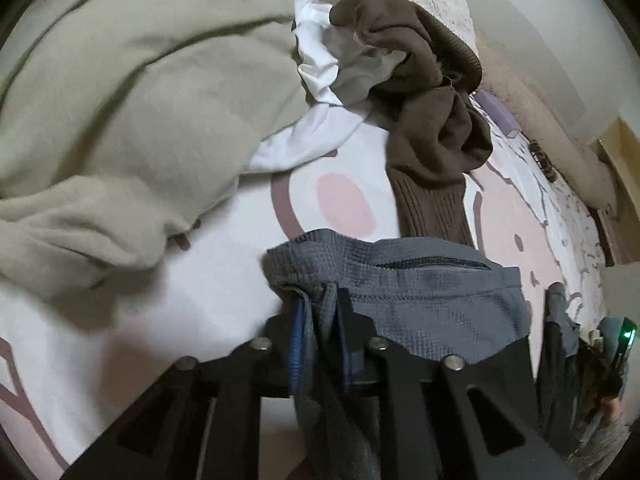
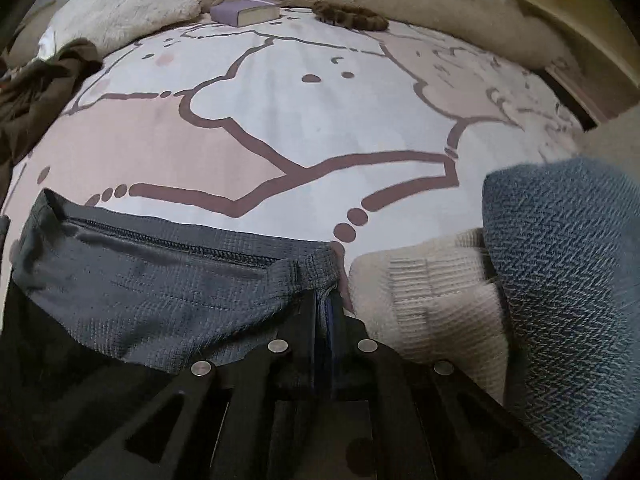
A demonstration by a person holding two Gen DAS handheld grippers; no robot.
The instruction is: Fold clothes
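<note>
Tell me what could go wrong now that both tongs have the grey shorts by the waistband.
1. The left tongs pinch only a thin bunch of the grey waffle-knit shorts at the waistband corner; it might slip free when pulled.
2. The folded cream knit sweater lies right beside the right tongs; a sideways sweep could disturb it.

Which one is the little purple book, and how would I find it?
Look at the bed sheet with big cartoon outlines, then go to its far edge, where fluffy beige bedding runs along. The purple book lies flat there, beside the white fluffy pillow. It is the only hard, boxy thing among soft cloth.
</note>
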